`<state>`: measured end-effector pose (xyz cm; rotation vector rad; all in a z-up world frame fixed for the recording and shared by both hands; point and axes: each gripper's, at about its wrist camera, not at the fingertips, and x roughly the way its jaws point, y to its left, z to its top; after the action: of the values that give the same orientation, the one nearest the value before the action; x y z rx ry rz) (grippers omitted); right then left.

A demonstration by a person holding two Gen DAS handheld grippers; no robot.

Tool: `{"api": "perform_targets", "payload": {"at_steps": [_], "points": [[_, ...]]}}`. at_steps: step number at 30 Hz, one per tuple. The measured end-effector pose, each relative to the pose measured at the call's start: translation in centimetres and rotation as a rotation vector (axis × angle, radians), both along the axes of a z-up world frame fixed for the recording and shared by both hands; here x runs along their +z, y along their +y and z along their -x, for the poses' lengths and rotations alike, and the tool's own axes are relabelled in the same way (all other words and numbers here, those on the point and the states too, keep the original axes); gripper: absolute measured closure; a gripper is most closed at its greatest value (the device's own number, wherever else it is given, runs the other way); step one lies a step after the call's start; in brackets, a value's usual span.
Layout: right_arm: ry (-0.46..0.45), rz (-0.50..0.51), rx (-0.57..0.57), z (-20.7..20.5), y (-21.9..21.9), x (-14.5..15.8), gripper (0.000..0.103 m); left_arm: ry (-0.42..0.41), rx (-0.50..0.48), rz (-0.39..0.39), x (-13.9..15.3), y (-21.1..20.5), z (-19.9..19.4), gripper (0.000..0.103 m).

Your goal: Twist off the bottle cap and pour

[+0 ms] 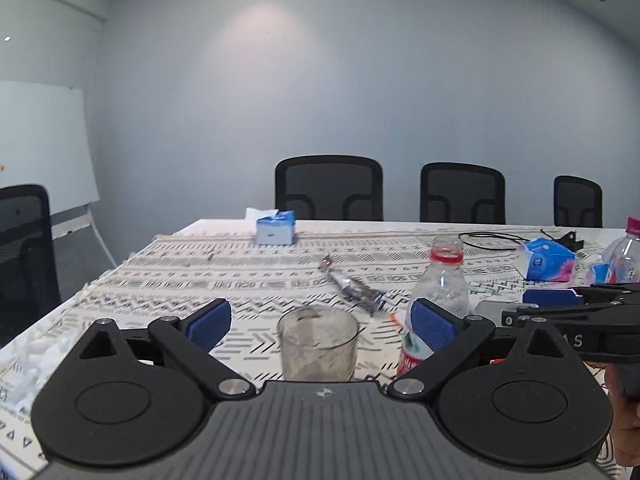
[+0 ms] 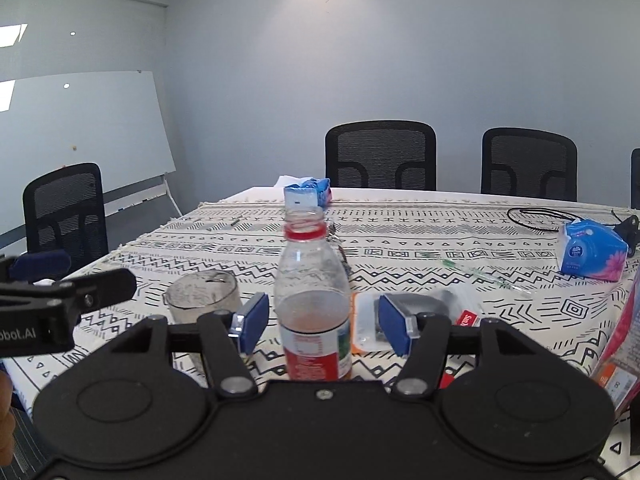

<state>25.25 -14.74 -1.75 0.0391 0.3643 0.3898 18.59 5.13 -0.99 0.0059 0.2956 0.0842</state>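
the bottle (image 2: 314, 300) stands uncapped between the spread, empty right gripper (image 2: 320, 326), the left gripper (image 1: 320, 326) likewise released around the empty glass (image 1: 318, 344), so pouring remains.

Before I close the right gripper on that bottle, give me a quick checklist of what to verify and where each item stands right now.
1. Cap off the bottle: ok, the neck is open with only the red ring left.
2. Bottle between the right gripper pads: ok, centred, jaws open, not touching.
3. Bottle upright: ok.
4. Liquid to pour: ok, some shows above the label.
5. Glass ready: ok, upright in front of the open left gripper, not held.
6. Clear tilt path to the glass: cannot tell; the left gripper sits close beside it.
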Motion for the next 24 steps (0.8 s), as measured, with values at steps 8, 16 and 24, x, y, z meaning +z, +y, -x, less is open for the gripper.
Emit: {"api": "perform_targets", "payload": {"at_steps": [8,16,24], "points": [[-0.012,-0.021,-0.011,2.1,0.5,0.0,0.039,0.003,0.023,-0.007,0.4,0.7,2.1,0.005],[-0.023,-0.022,-0.030,2.1,0.4,0.1,0.038,0.034,0.012,-0.007,0.0,0.2,1.7,0.005],[-0.024,-0.016,-0.034,2.0,0.9,0.0,0.038,0.051,0.017,0.005,-0.2,0.4,1.4,0.005]]}}
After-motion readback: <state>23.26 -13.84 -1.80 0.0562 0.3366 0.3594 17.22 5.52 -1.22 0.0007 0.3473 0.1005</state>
